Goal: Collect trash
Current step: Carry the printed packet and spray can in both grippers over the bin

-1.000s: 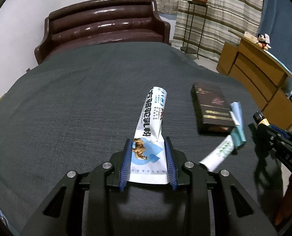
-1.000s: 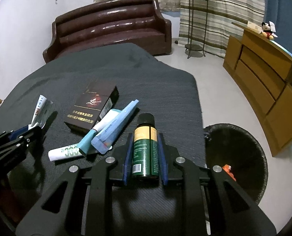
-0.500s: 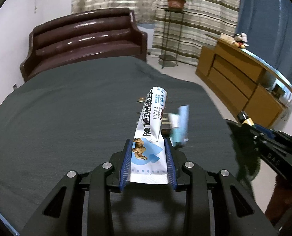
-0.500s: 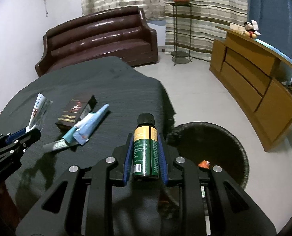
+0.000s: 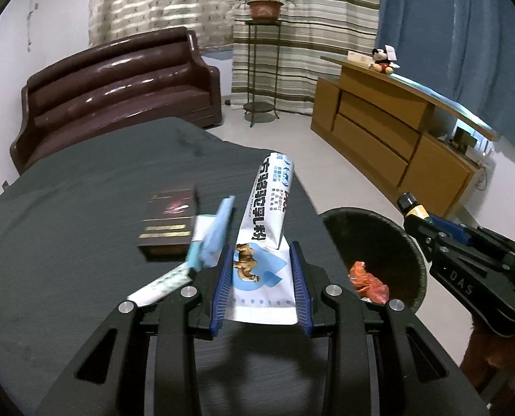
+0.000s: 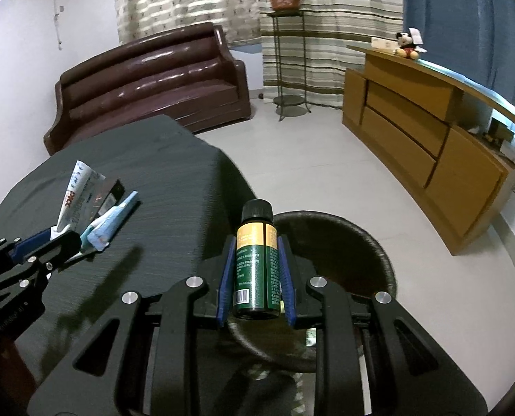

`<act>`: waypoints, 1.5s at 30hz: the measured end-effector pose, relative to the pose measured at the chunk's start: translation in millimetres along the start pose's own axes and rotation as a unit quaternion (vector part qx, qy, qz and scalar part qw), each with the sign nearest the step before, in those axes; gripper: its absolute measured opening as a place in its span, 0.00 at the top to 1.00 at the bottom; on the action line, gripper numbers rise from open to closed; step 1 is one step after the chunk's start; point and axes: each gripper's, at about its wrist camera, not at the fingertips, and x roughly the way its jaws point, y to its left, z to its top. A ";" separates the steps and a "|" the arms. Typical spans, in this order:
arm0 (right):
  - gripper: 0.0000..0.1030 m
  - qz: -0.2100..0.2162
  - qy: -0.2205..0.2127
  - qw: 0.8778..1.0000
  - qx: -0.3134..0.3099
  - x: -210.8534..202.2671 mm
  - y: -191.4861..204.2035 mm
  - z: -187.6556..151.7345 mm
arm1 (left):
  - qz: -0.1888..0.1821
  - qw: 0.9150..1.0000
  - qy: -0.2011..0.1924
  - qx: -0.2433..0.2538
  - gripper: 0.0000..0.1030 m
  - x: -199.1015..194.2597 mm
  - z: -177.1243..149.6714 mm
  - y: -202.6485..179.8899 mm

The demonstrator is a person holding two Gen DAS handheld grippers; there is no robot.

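We see both views swing toward the right of the room since a second ago: the black bin [image 5: 371, 242], which did not show in the left view then, now fills that frame's lower right, and in the right view the bin [image 6: 330, 222] sits straight behind the bottle instead of off at the right edge. The dark box [image 5: 169, 223] and the blue-and-white cartons [image 5: 208, 242] slide from the right of the left frame to its left half, still lying on the grey tablecloth [image 5: 84, 208].

Our left gripper [image 5: 261, 284] is clamped on the lower end of a white packet [image 5: 267, 222], which stands up and leans toward the top of the frame. It carries a brown camel picture, a blue drop shape and large Chinese characters; a line of small Latin letters ending in "POWDER" runs along one edge, though we can hardly make it out. Our right gripper [image 6: 256, 277] is closed on a small green bottle [image 6: 256, 260] with a black cap, a yellow band and a barcode near its base; the fine print is too small to read. In the left view the right gripper's side shows the letters "DAS". Some orange rubbish [image 5: 366, 279] lies inside the bin.
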 end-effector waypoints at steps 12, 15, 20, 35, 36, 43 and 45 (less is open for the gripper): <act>0.77 -0.025 -0.009 0.999 0.018 -8.0 -37.4 -5.1 | -0.006 1.000 -0.001 0.027 0.68 9.5 -0.5 -36.4; 0.77 -0.031 -0.011 0.999 0.022 -8.0 -43.7 -6.0 | -0.008 0.999 -0.003 0.034 0.68 11.4 -0.2 -46.1; 0.77 -0.044 -0.016 0.999 0.026 -8.3 -55.3 -5.2 | -0.012 0.999 -0.005 0.043 0.68 16.3 2.0 -55.9; 0.77 -0.060 -0.013 0.997 0.046 4.4 -77.2 -5.3 | -0.013 0.998 -0.005 0.060 0.68 34.7 3.5 -81.0; 0.77 -0.060 -0.013 0.997 0.047 5.5 -77.3 -5.1 | -0.012 0.998 -0.004 0.061 0.68 35.9 4.6 -82.7; 0.77 -0.060 -0.009 0.997 0.057 14.6 -84.5 -6.5 | -0.010 0.998 0.000 0.064 0.68 42.1 3.5 -84.4; 0.77 -0.060 -0.008 0.996 0.061 18.2 -86.7 -5.7 | -0.009 0.998 0.002 0.066 0.67 45.3 4.1 -86.1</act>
